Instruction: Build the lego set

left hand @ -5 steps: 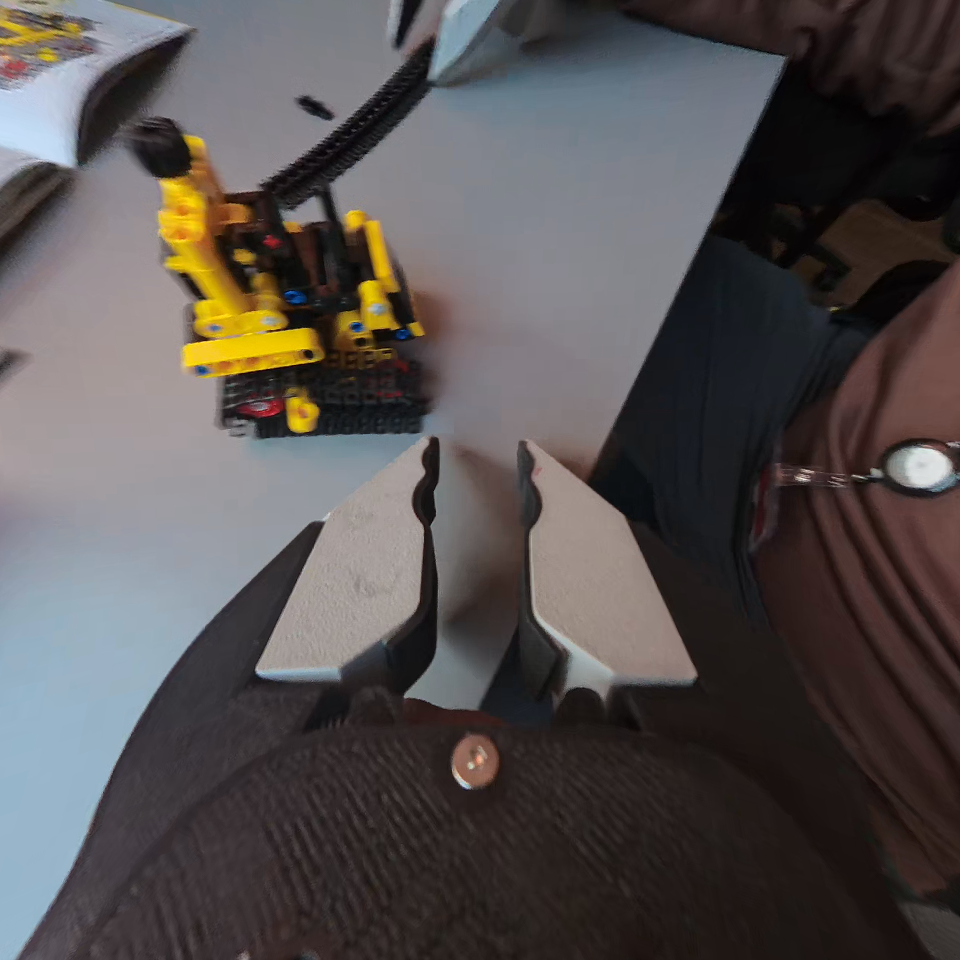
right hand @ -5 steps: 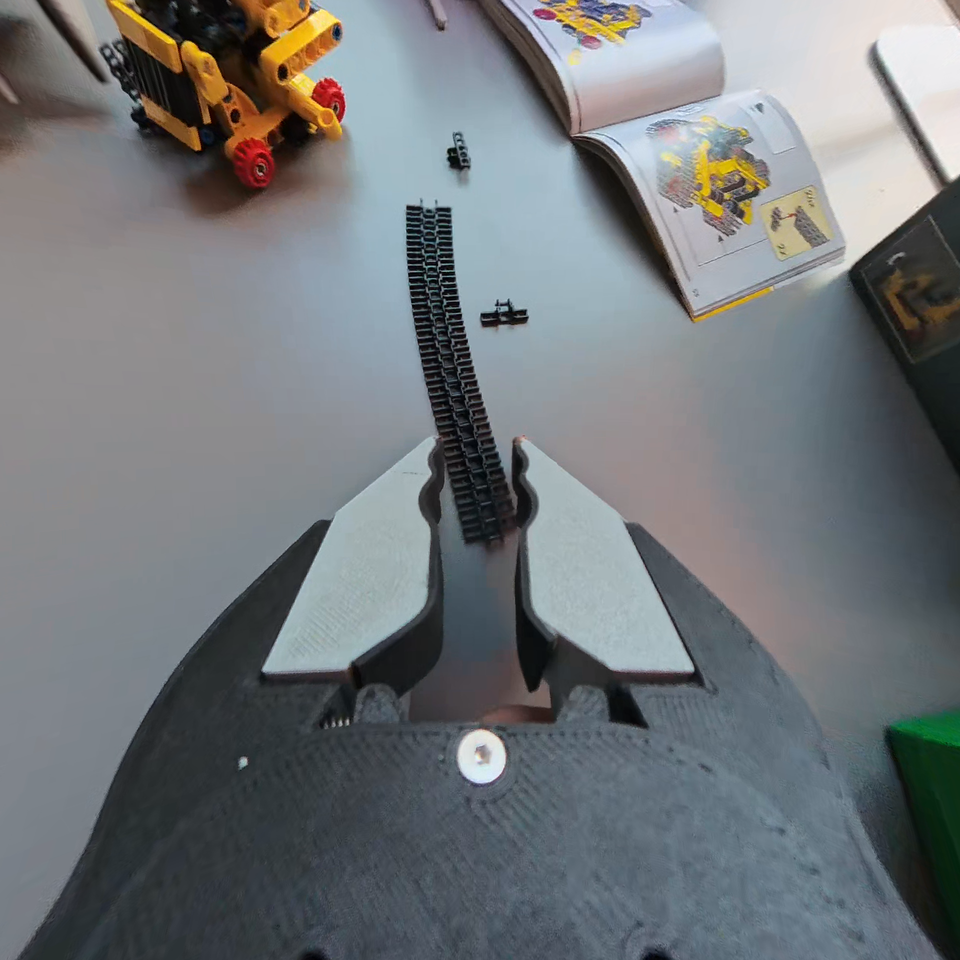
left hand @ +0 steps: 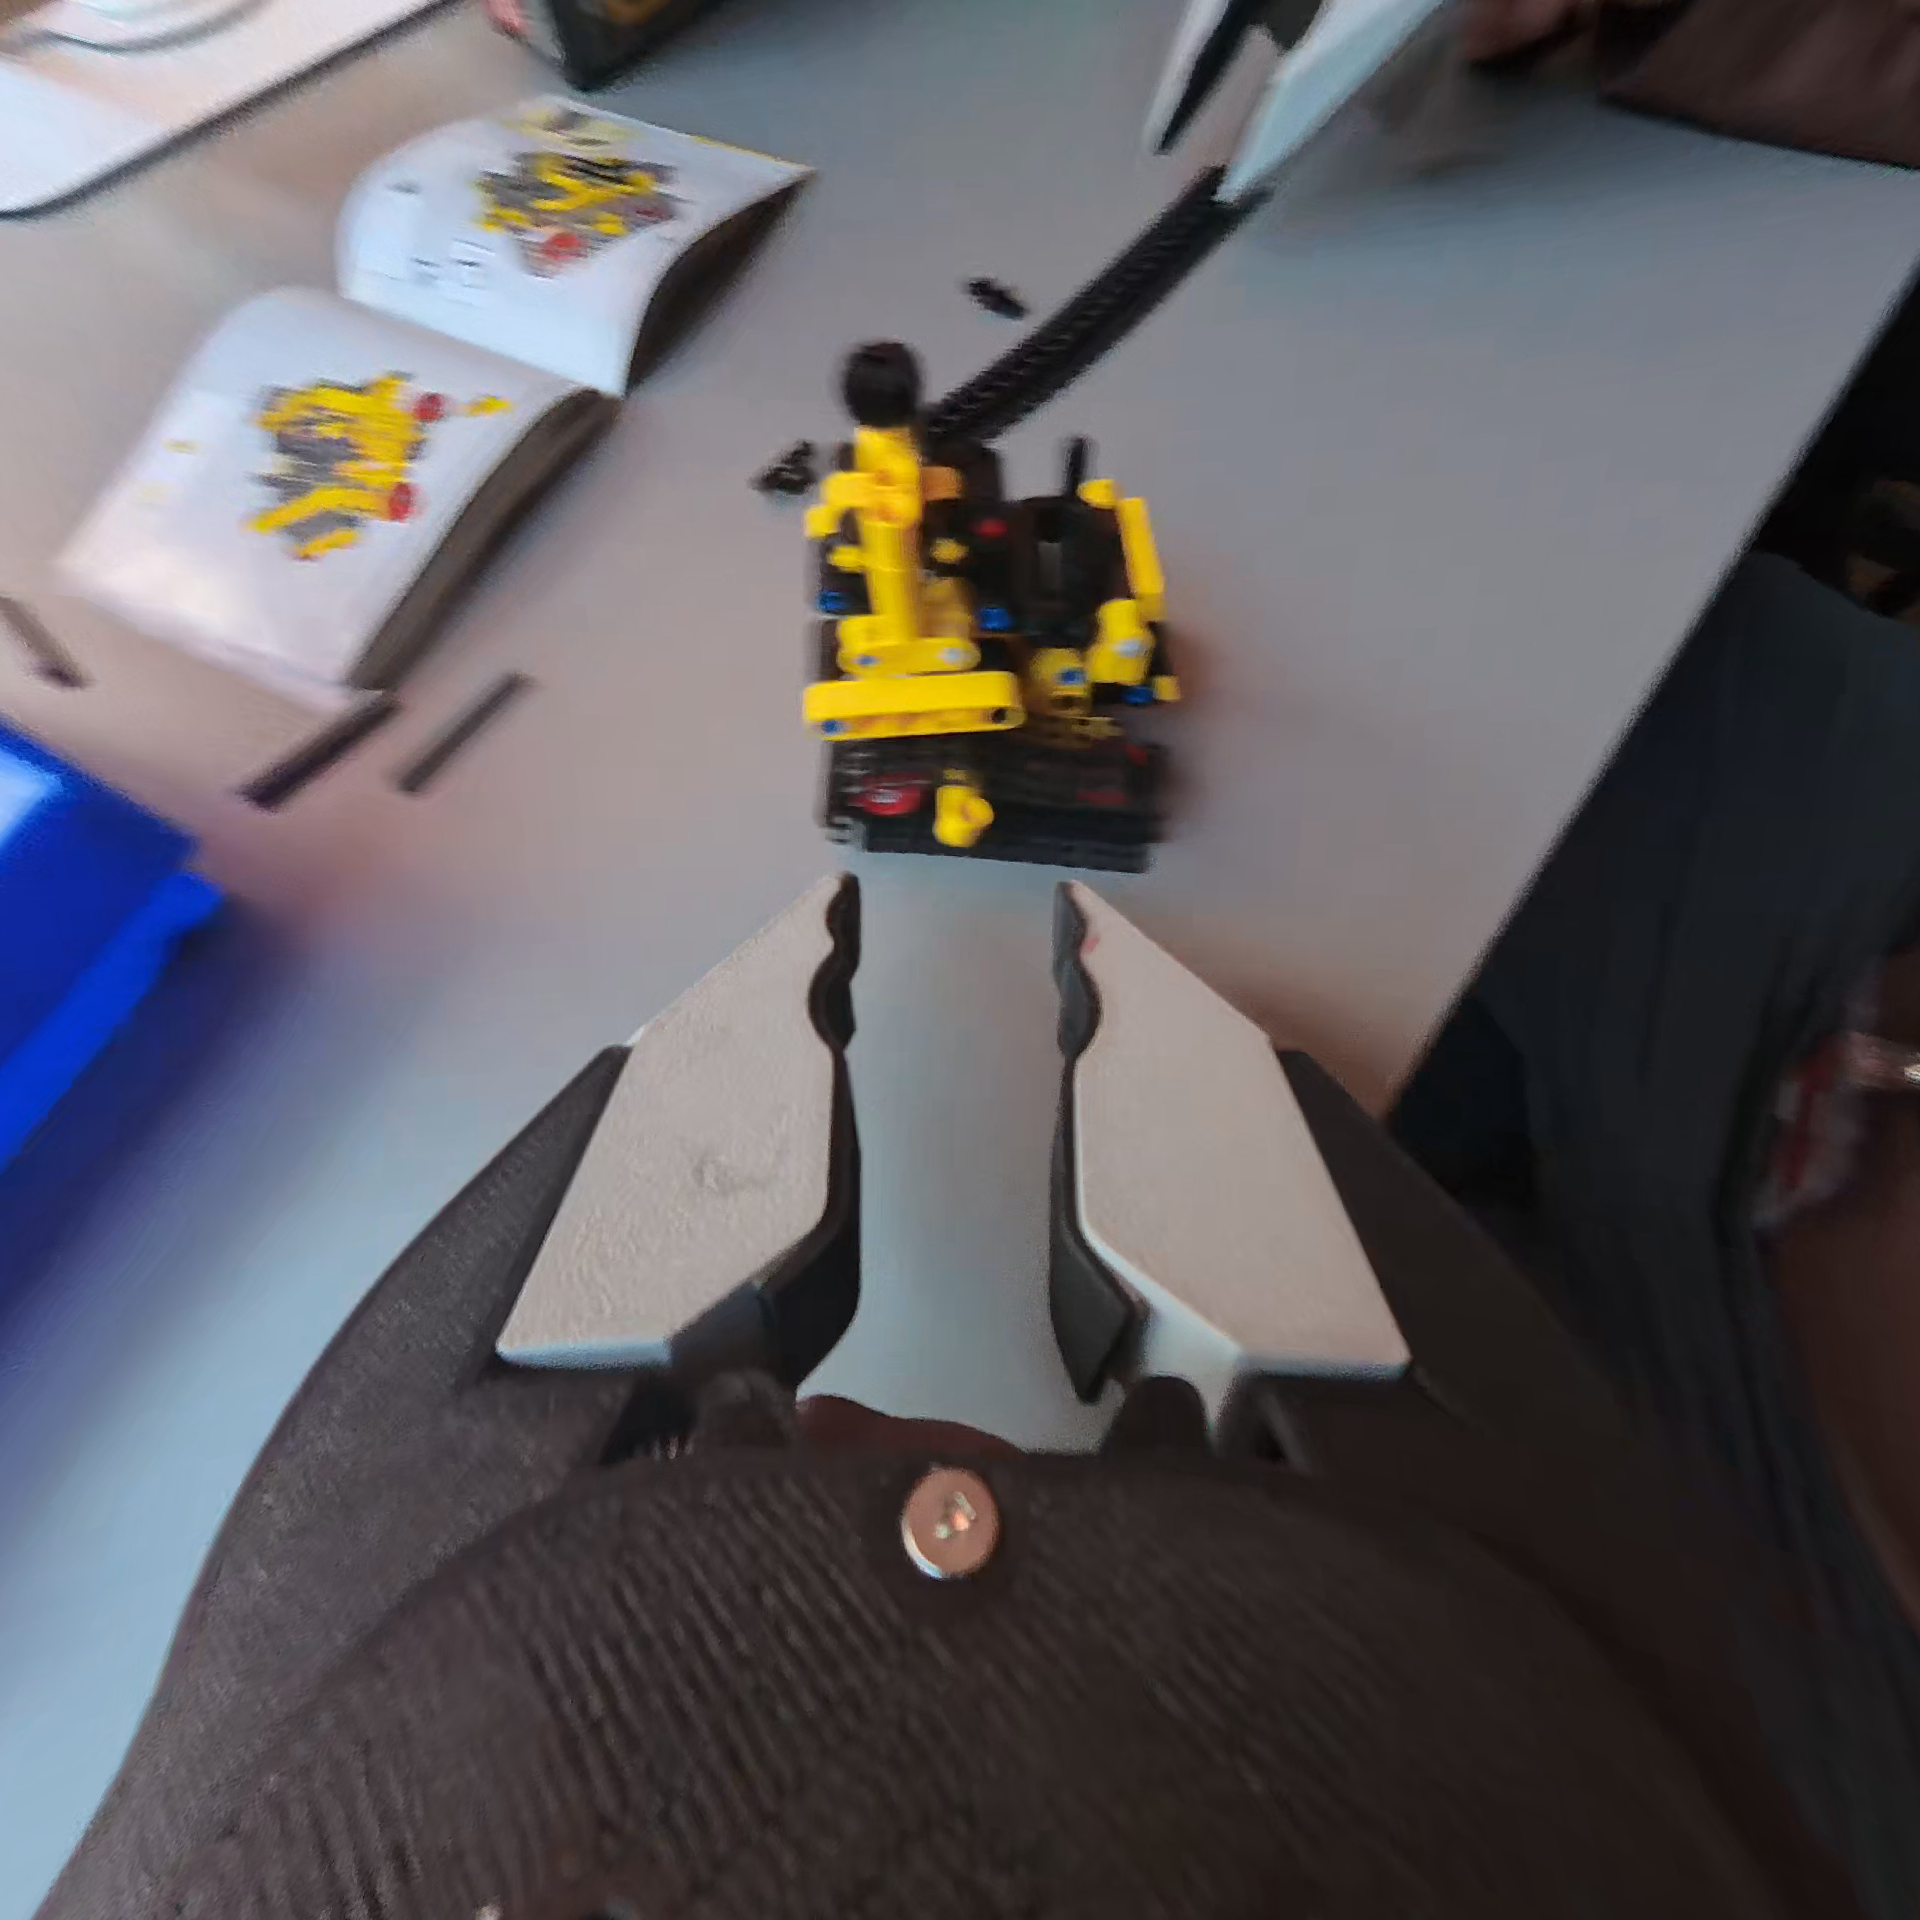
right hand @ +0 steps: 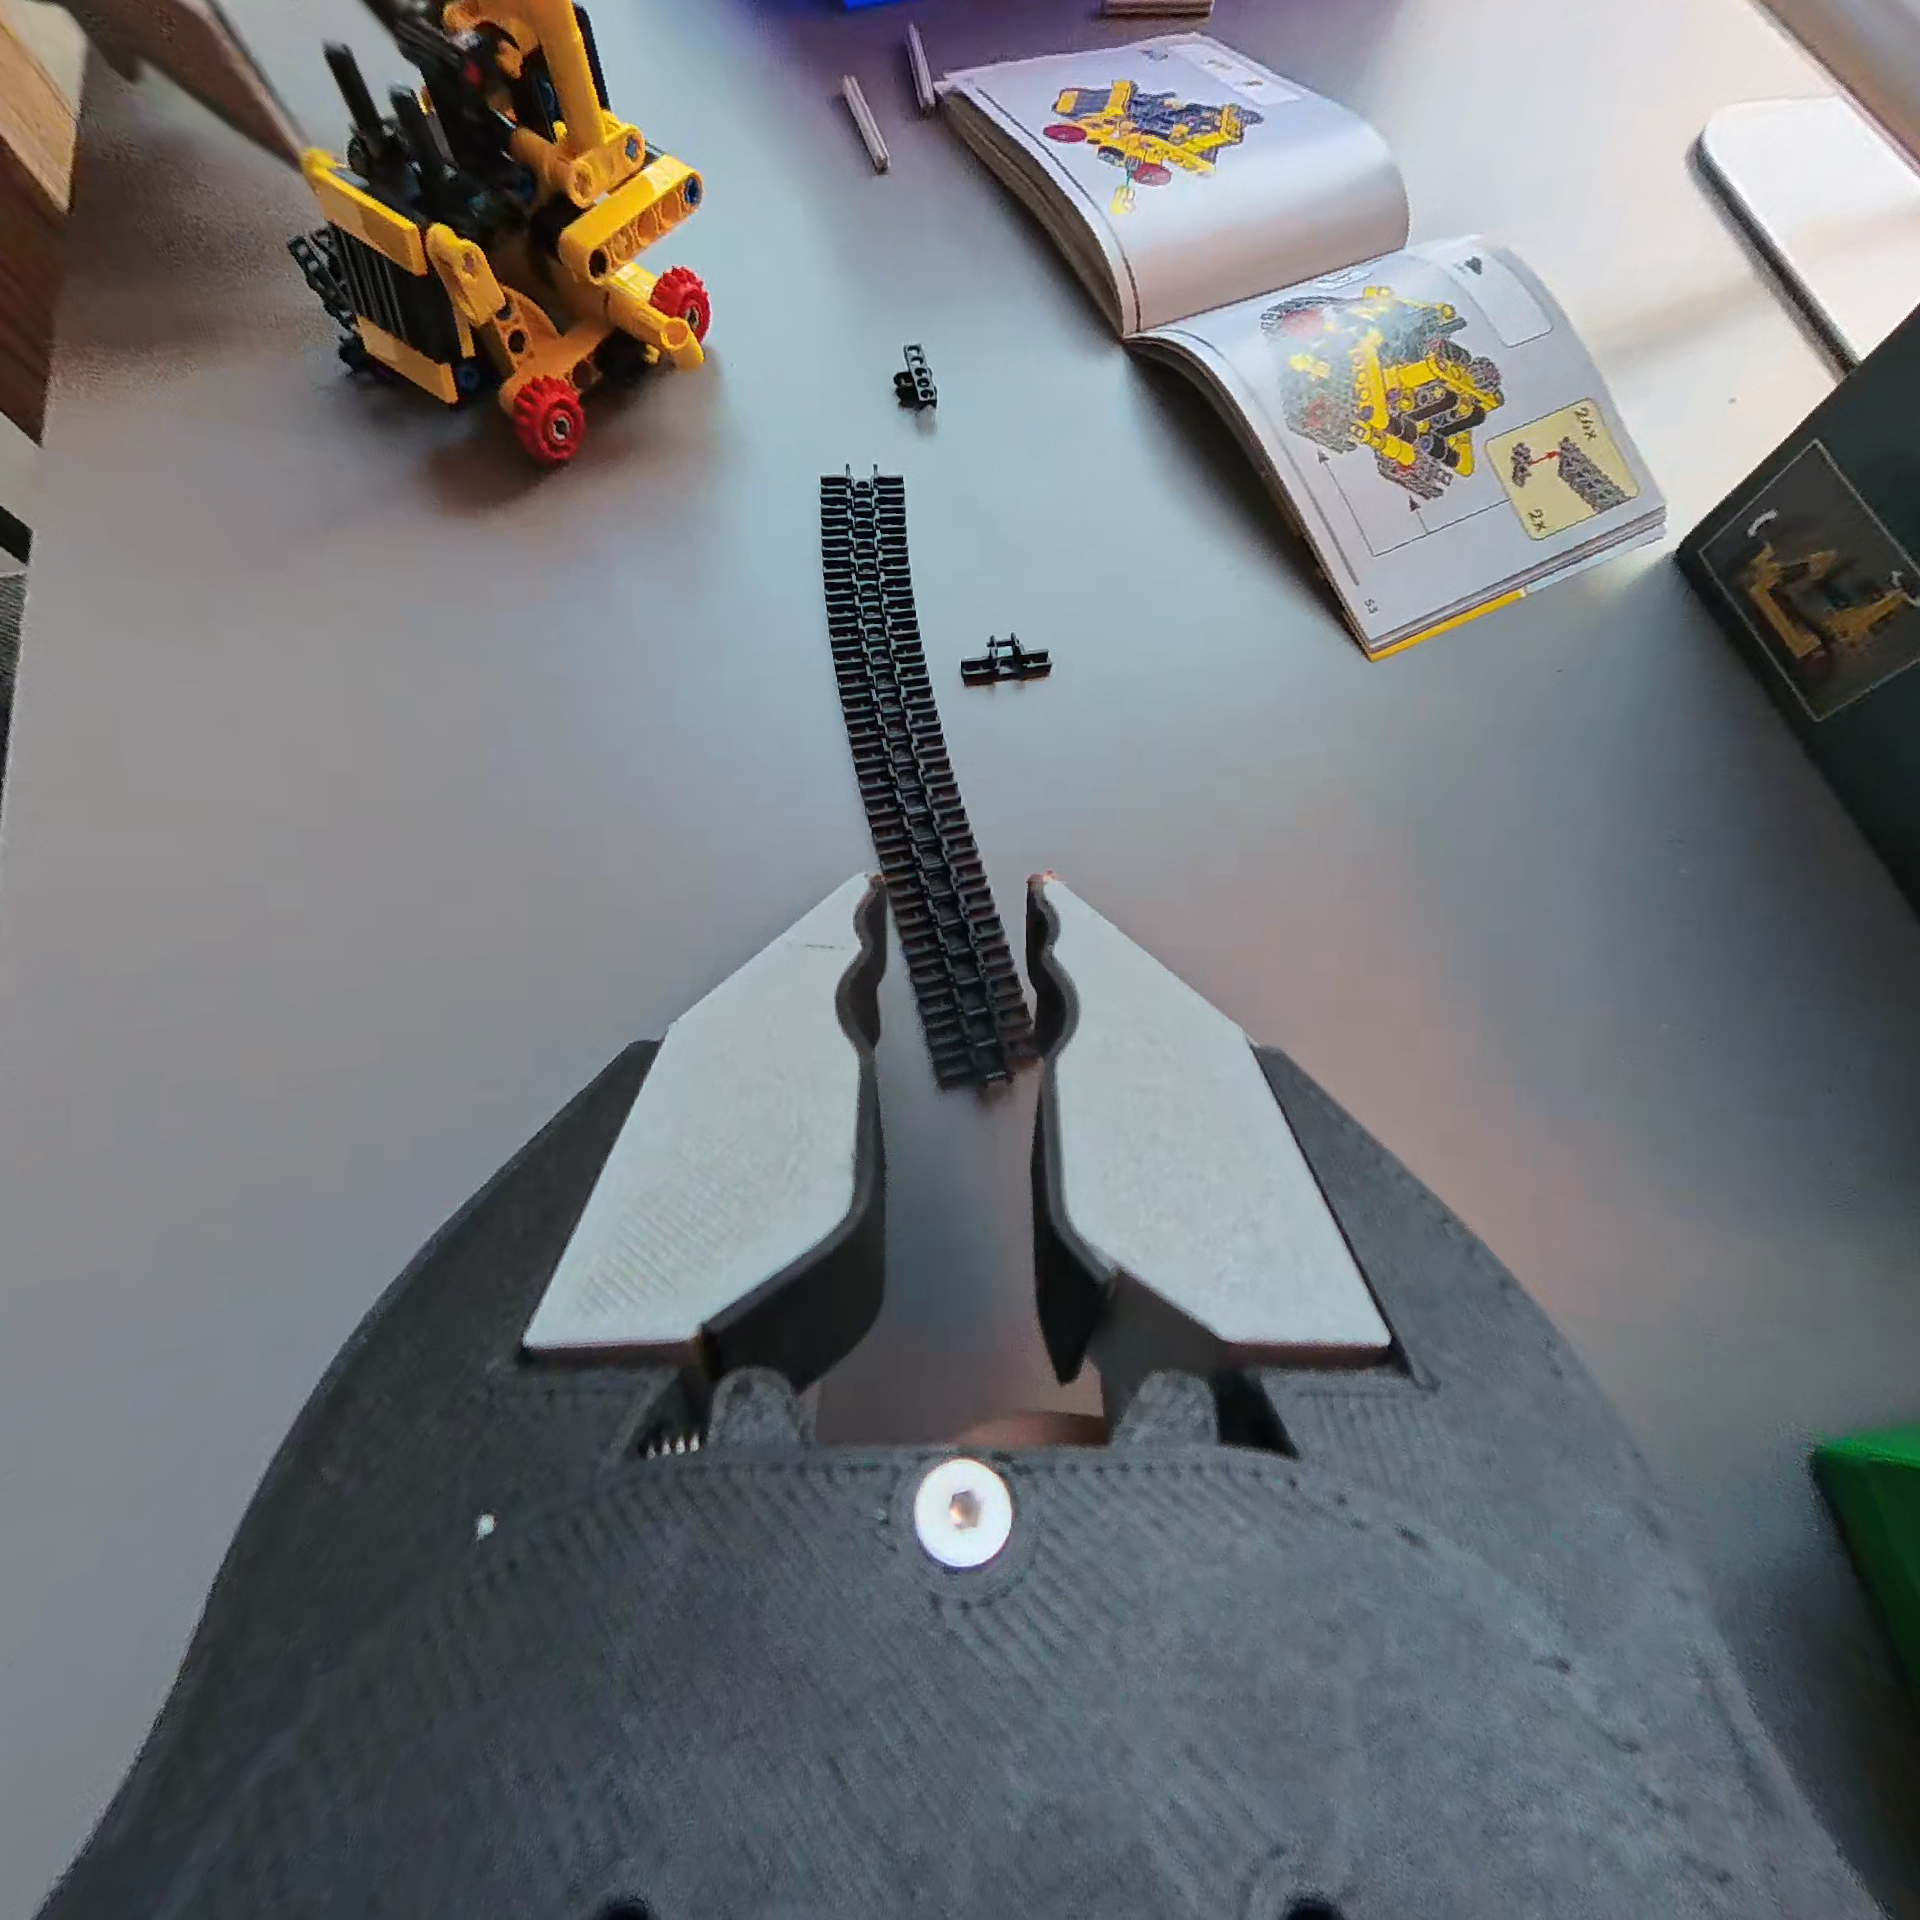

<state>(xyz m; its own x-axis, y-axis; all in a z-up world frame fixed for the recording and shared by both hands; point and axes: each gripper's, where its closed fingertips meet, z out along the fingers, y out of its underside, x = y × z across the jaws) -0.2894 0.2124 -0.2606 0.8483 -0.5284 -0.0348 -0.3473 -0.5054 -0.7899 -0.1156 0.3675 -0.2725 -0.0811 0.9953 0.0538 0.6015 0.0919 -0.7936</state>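
A yellow and black lego vehicle (left hand: 987, 644) stands on the grey table (left hand: 1403, 540), just beyond my left gripper (left hand: 954, 888), which is open and empty. The vehicle also shows at the far left of the right wrist view (right hand: 499, 260), with red wheels. A long black track strip (right hand: 904, 769) lies flat on the table. Its near end sits between the fingers of my right gripper (right hand: 954, 883), which is open around it. Two loose black links (right hand: 916, 374) (right hand: 1005, 662) lie beside the strip. The strip (left hand: 1081, 322) and the right gripper (left hand: 1247, 94) show behind the vehicle in the left wrist view.
An open instruction booklet (right hand: 1299, 312) lies far right of the strip. A black box (right hand: 1818, 582) and a green object (right hand: 1881, 1538) are at the right edge. Two thin dark rods (left hand: 462, 727) and a blue bin (left hand: 83, 935) lie left of the vehicle. The table edge and a person's legs (left hand: 1662, 935) are to the right. Spacing between my two grippers at the tips: around 25 cm.
My left gripper has swung so the vehicle sits straight ahead; the booklet, rods and blue bin came into view. My right gripper has barely moved, still around the strip's end.
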